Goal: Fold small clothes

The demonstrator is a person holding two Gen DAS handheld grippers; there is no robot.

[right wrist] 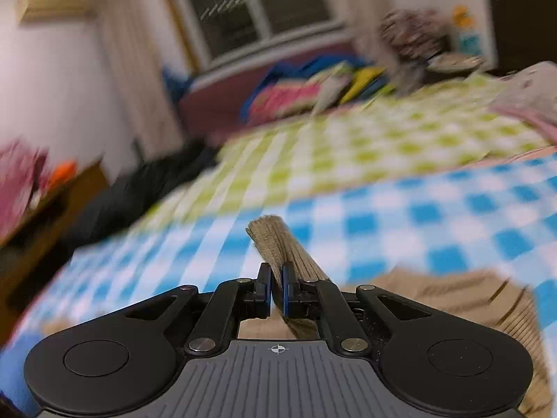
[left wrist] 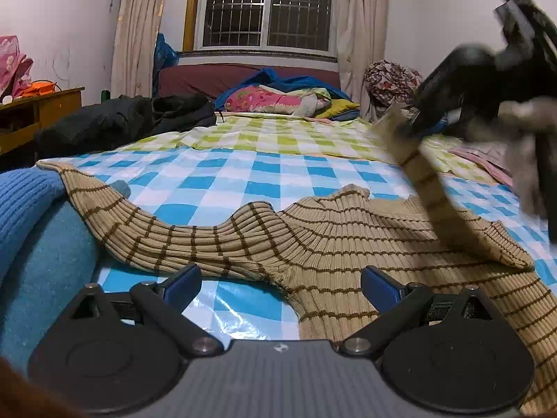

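Note:
A beige ribbed sweater with thin brown stripes (left wrist: 330, 240) lies spread on the blue-and-white checked sheet (left wrist: 222, 177). My left gripper (left wrist: 280, 284) is open and low over the sweater's near edge, one finger on each side of a fold. My right gripper (left wrist: 423, 118) shows blurred at the upper right, shut on the sweater's sleeve (left wrist: 423, 174) and holding it up off the bed. In the right wrist view my right gripper (right wrist: 276, 287) pinches the sleeve cuff (right wrist: 275, 244), which sticks out past the fingertips.
A blue knit garment (left wrist: 31, 209) lies at the left by the sweater. A black jacket (left wrist: 115, 122) lies at the bed's far left. Bright bedding (left wrist: 278, 99) is piled near the headboard. A wooden desk (left wrist: 31, 115) stands at the left. A green checked sheet (right wrist: 365, 146) covers the far half.

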